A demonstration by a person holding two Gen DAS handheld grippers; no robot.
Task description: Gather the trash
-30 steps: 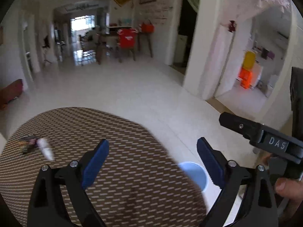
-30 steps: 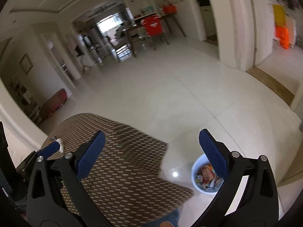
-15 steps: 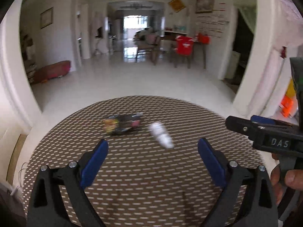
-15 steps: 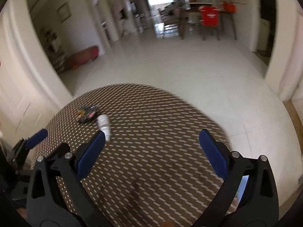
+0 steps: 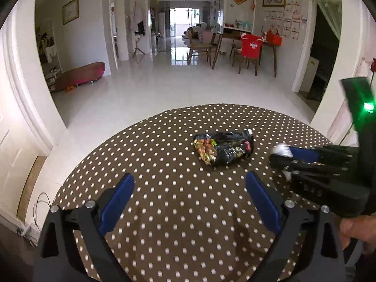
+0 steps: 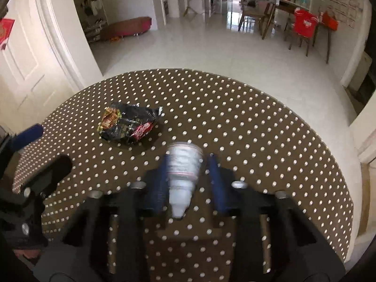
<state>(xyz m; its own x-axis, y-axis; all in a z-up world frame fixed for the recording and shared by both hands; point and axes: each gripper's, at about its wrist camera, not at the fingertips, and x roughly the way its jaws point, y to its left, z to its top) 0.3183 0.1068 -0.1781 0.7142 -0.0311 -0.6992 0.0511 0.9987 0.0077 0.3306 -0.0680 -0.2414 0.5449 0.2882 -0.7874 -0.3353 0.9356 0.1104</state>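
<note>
right now the bottle (image 6: 182, 171), a small crumpled white plastic one, lies on its side on the table (image 6: 258, 127) with its neck pointing back at the camera. the right gripper (image 6: 185, 183) has its blue pads close on either side of it, so the jaws stand narrow; the view is blurred with motion, and i judge the grip is just being made rather than settled. taking it across the body makes sense, since a squashed bottle gives little to hold at the neck.

just beside it, to the left and a bit farther out, sits the wrapper (image 6: 130, 124), a crushed black snack bag with red and yellow print, flat on the dotted cloth and touched by nothing. in the left view the wrapper (image 5: 223, 148) lies ahead of the left gripper (image 5: 189, 199), whose jaws stand wide and empty above the table, well placed to take it next.

the table is round, brown with white dots, and beyond it is pale tiled floor running to a dining set with a red chair cover (image 5: 251, 45). no bin shows in either view, so where the trash goes cannot be told from here.
</note>
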